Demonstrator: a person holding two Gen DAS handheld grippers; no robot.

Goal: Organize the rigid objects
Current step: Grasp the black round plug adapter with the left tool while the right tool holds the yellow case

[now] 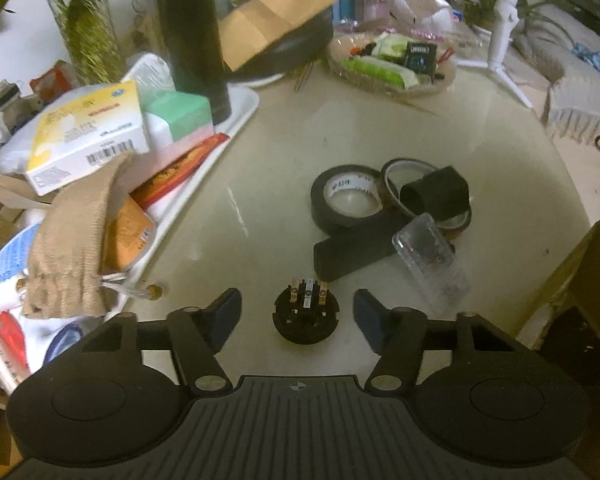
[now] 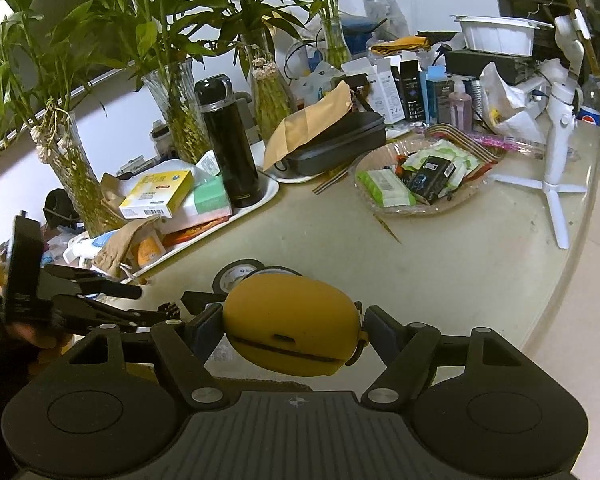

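Left gripper (image 1: 298, 316) had its fingers spread either side of the round black plug part (image 1: 305, 314), pads not touching it; part sat upright on the worktop (image 1: 260, 168), metal prongs up. To grab well, I'd centre it, go lower, pinch the ribbed black rim, not the prongs. Those look thin and bendable. Right gripper (image 2: 292, 326) was pinching the yellow case (image 2: 292, 320) across its ends: smooth, rounded, matte, with a seam round the middle, so likely slippery; keep the squeeze on. Just beyond the plug part: glossy black tape roll (image 1: 350, 196), clear plastic box (image 1: 430, 268), flat black strip (image 1: 356, 254), all hard-shelled, touching in a pile.
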